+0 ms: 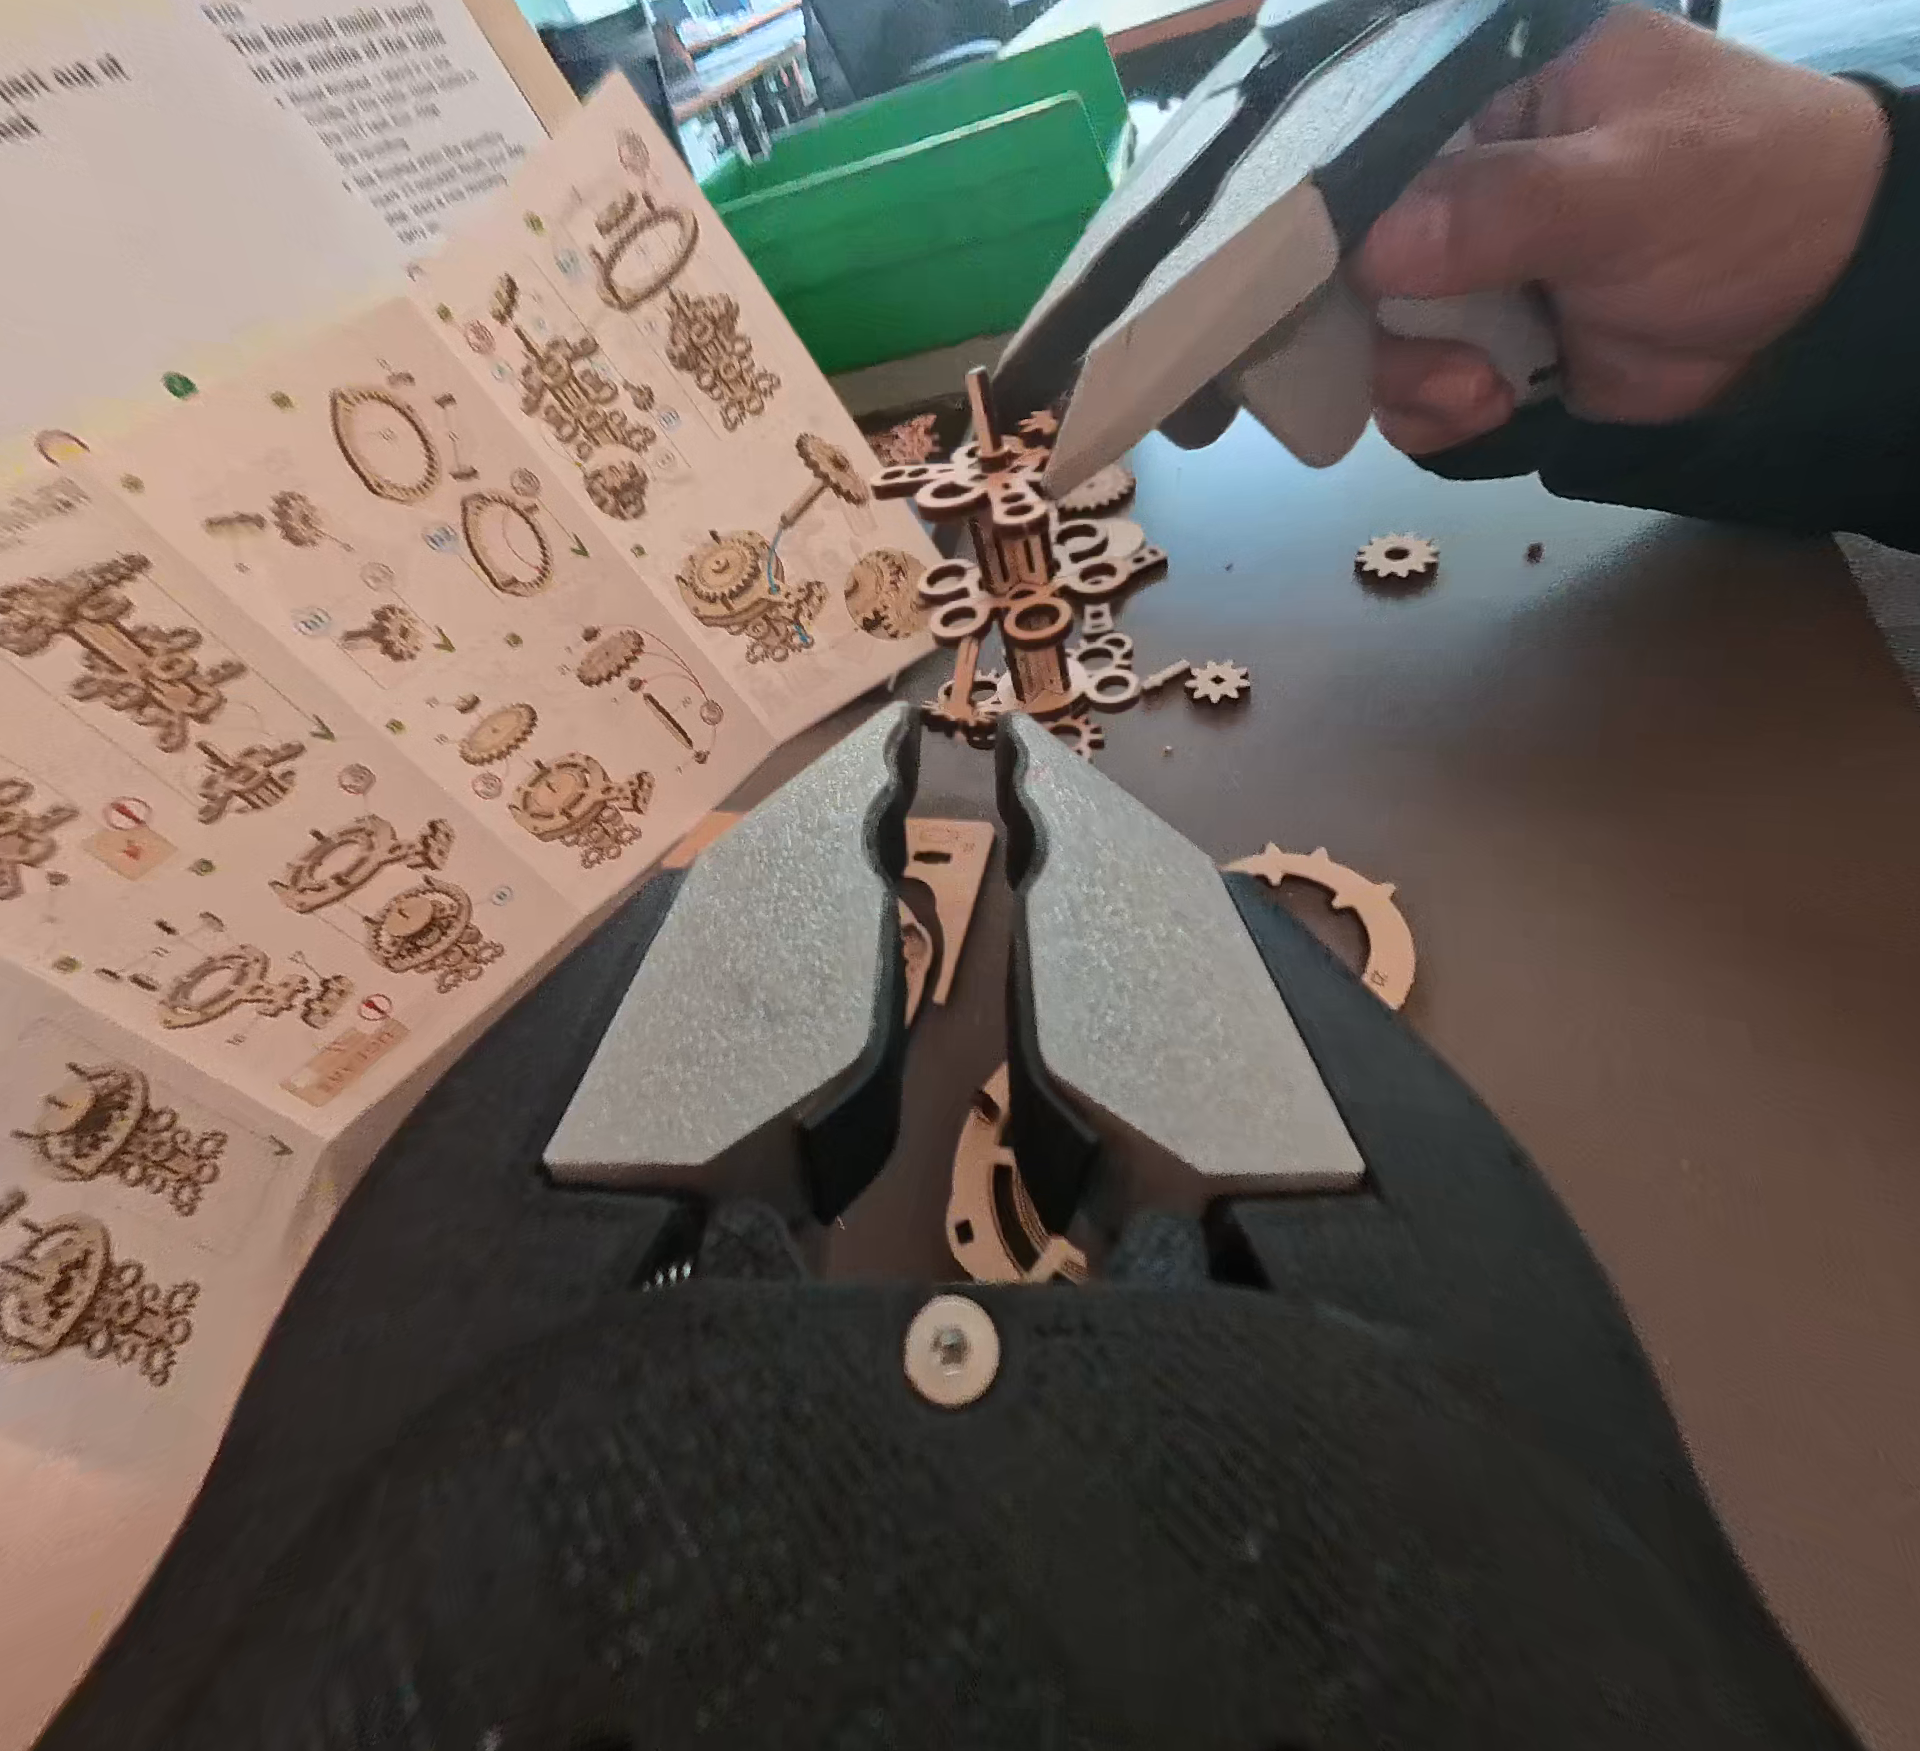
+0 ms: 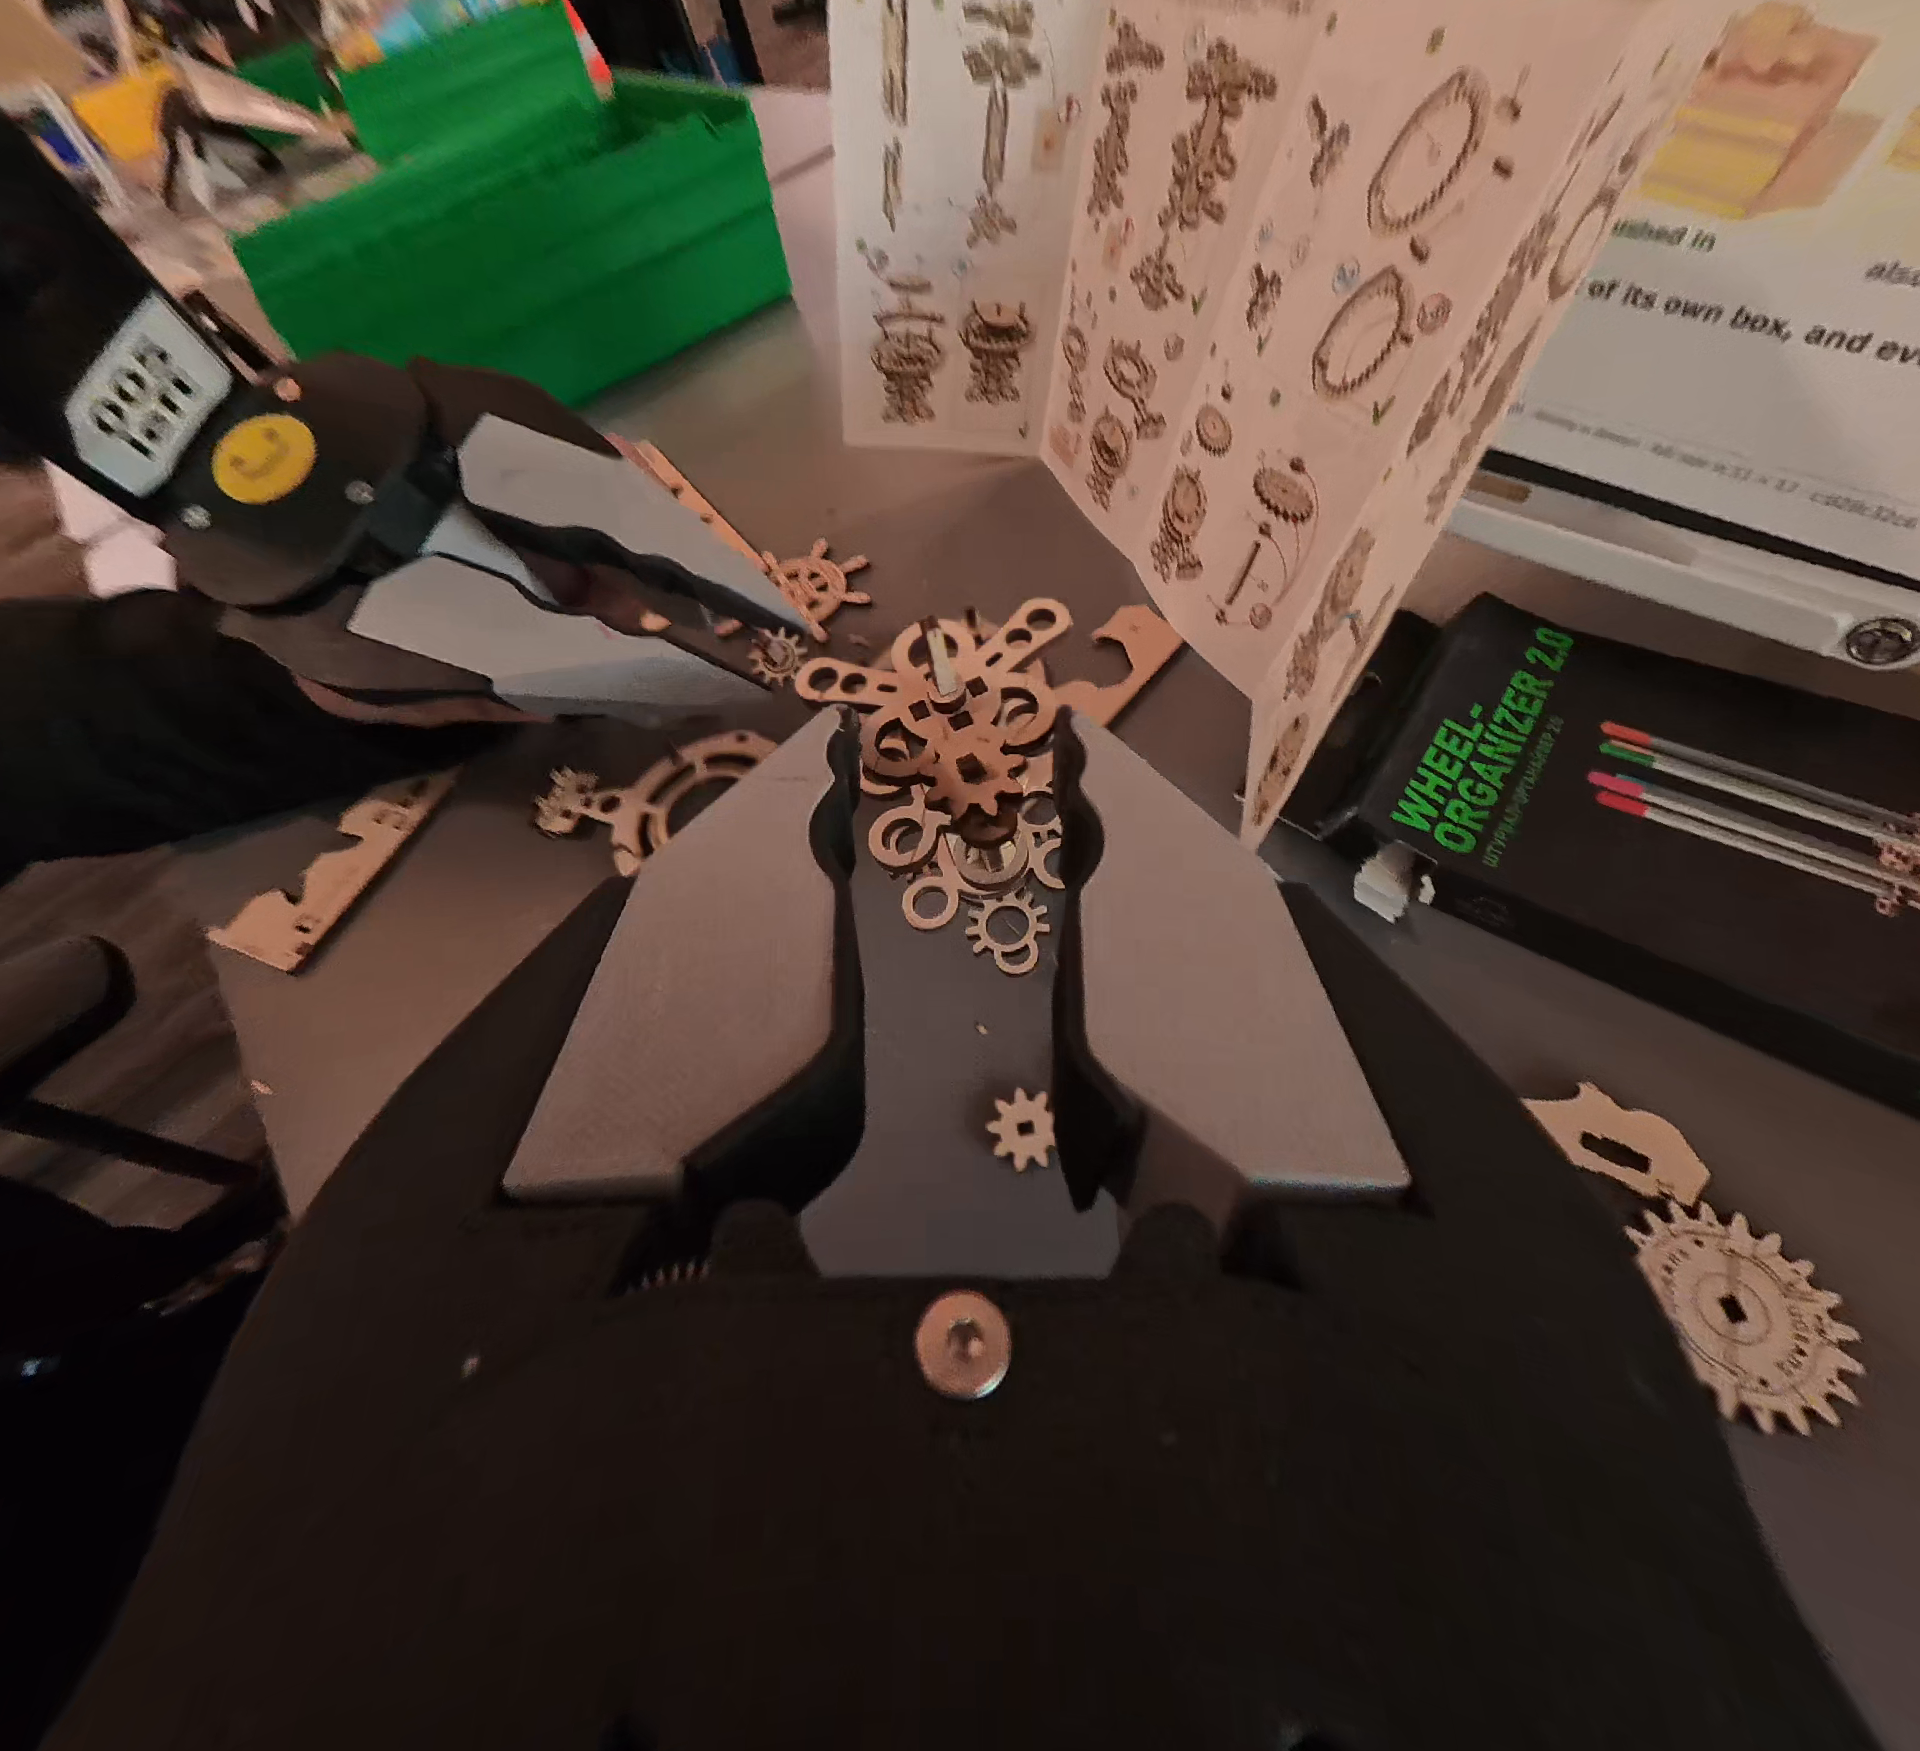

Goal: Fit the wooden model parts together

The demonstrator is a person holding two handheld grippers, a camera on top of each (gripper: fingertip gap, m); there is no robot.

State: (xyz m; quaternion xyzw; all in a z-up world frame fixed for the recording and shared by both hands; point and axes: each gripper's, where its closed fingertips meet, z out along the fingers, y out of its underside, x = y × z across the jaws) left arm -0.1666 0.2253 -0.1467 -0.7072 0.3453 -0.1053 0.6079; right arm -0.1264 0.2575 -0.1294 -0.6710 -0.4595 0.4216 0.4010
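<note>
The half-built wooden model (image 1: pixel 1013 558), a stack of ring and gear plates on an upright axle, stands on the dark table. In the right wrist view it (image 2: pixel 956 766) sits between my right gripper's (image 2: pixel 958 735) fingers, which press on its upper tier from both sides. The left wrist view shows the right gripper (image 1: pixel 1023 439) coming down from the upper right, around the axle top. My left gripper (image 1: pixel 958 740) is nearly shut, with a small wooden gear (image 1: pixel 968 722) at its tips, just short of the model's base. It (image 2: pixel 781 652) comes in from the left, gear (image 2: pixel 775 659) at the tips.
A folded instruction leaflet (image 1: pixel 416 610) stands left of the model. Green bins (image 1: pixel 914 226) sit behind. A black box (image 2: pixel 1610 818) lies to the right. Loose gears (image 1: pixel 1397 555), a toothed ring (image 1: pixel 1351 912), a big gear (image 2: pixel 1745 1317) and flat strips (image 2: pixel 322 880) lie around. A hand (image 1: pixel 1610 247) holds the right gripper. The grippers' ends are close to 6 centimeters from one another. The big gear (image 2: pixel 1745 1317) is closer to my right gripper, around 15 centimeters from its tips; the left tips are 25 centimeters off.
</note>
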